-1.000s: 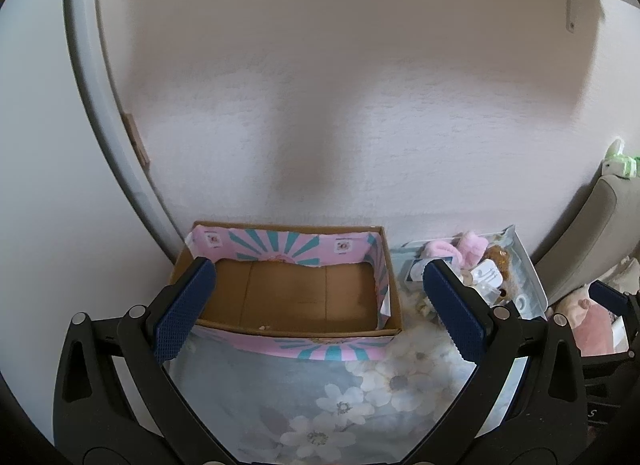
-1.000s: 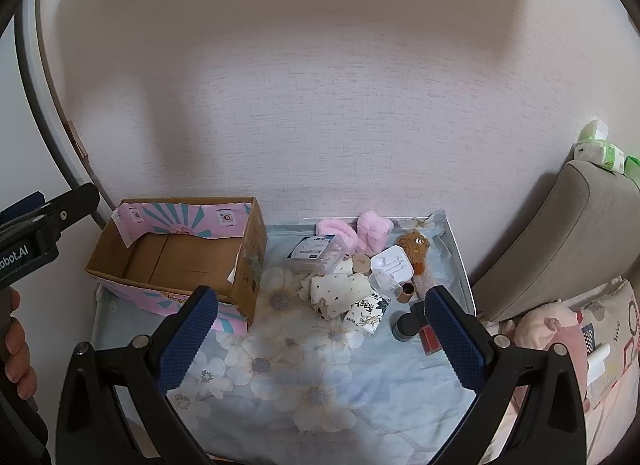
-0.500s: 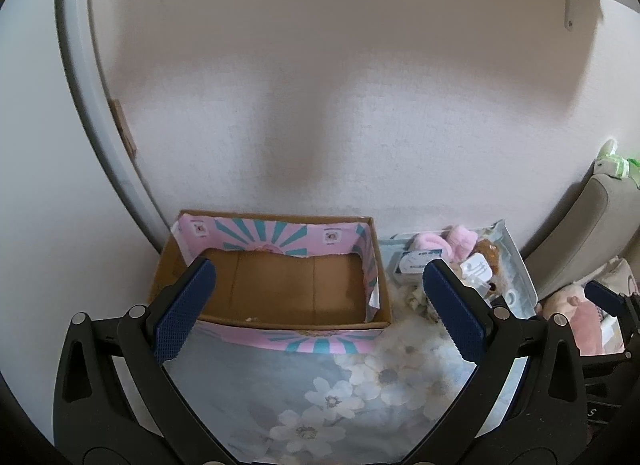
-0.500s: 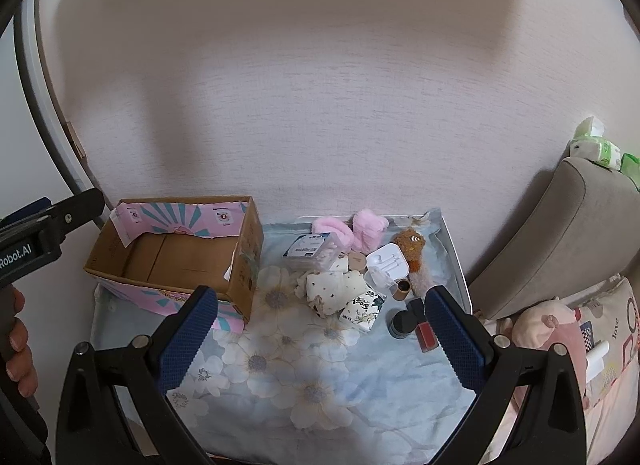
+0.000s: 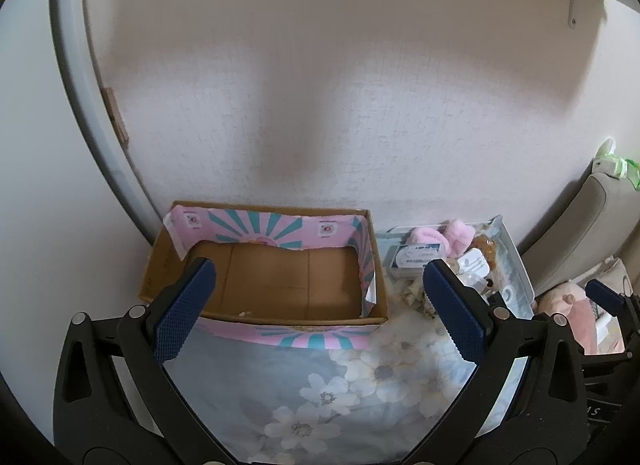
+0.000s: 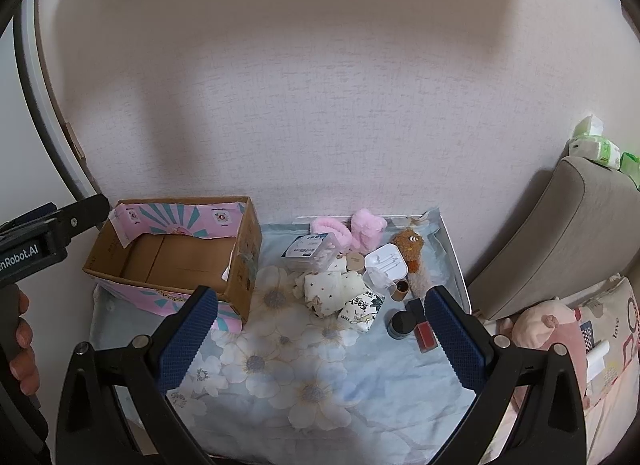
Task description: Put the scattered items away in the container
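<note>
An open cardboard box (image 5: 264, 265) lined in pink and teal stands empty at the left of a flower-print cloth (image 6: 320, 377). To its right lies a heap: pink fluffy pieces (image 6: 362, 229), a clear swab box (image 6: 310, 251), a white earphone case (image 6: 386, 261), a brown plush toy (image 6: 410, 245), a spotted white cloth (image 6: 332, 287), a patterned pack (image 6: 360, 311), a dark round jar (image 6: 400, 325) and a red stick (image 6: 424, 335). My left gripper (image 5: 318, 269) hangs open in front of the box. My right gripper (image 6: 322, 293) is open, short of the heap. Neither holds anything.
A textured wall rises right behind the box and heap. A grey cushion (image 6: 560, 233) and a pink plush pig (image 6: 544, 325) sit to the right. A hand (image 6: 22, 345) holds the left tool at the left edge. Bare cloth spreads in front of the heap.
The left gripper has drawn back a little, so the box looks slightly smaller and further left. The right view has barely shifted. Both grippers stay open and nothing was picked up.
</note>
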`<act>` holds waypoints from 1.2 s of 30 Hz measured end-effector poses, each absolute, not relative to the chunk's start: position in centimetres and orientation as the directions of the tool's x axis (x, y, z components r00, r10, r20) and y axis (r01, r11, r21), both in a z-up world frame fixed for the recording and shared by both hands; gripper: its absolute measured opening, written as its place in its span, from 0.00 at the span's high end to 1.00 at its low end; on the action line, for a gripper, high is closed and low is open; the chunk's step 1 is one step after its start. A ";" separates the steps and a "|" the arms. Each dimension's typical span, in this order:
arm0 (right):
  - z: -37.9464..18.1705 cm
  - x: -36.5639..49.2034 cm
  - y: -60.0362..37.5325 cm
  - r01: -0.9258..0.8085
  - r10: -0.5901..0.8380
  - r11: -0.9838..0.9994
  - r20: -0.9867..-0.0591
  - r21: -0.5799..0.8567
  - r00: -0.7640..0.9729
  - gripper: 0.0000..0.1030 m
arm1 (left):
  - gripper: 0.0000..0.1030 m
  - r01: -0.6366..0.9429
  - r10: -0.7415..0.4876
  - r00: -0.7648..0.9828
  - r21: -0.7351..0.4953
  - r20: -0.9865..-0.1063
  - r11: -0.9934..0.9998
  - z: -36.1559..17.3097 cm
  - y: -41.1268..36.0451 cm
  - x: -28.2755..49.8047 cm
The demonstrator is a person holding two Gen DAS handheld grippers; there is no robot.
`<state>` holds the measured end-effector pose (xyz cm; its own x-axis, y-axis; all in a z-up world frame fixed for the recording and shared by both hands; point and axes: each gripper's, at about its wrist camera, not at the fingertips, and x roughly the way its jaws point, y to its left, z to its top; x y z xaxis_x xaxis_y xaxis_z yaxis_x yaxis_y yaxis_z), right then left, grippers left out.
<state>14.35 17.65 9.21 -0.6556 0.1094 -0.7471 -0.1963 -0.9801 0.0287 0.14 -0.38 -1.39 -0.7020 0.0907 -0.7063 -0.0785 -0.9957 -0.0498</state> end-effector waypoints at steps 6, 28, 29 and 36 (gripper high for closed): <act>9.3 14.2 17.7 -0.203 0.115 -0.979 -0.745 0.028 -0.657 0.00 | 0.00 -0.101 0.111 -0.708 -0.056 -0.697 -0.993 -1.4 -0.3 0.1; 4.5 18.1 26.0 -0.284 0.131 -0.957 -0.775 0.065 -0.619 0.00 | 0.00 -0.359 0.294 -0.538 -0.101 -0.790 -0.928 -7.9 9.5 -3.9; 3.7 18.2 26.5 -0.286 0.128 -0.956 -0.785 0.064 -0.606 0.00 | 0.00 -0.371 0.291 -0.531 -0.090 -0.796 -0.924 -8.5 10.6 -4.0; -1.6 18.1 29.1 -0.281 0.096 -0.957 -0.836 0.071 -0.540 0.02 | 0.01 -0.378 0.193 -0.531 0.026 -0.825 -0.926 -13.0 15.9 -6.5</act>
<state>18.09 29.07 -1.64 -0.5396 0.0963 -0.8364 -0.2810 -0.9571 0.0711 -6.50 15.90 -12.96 -0.5309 0.1934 -0.8251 -0.3776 -0.9256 0.0260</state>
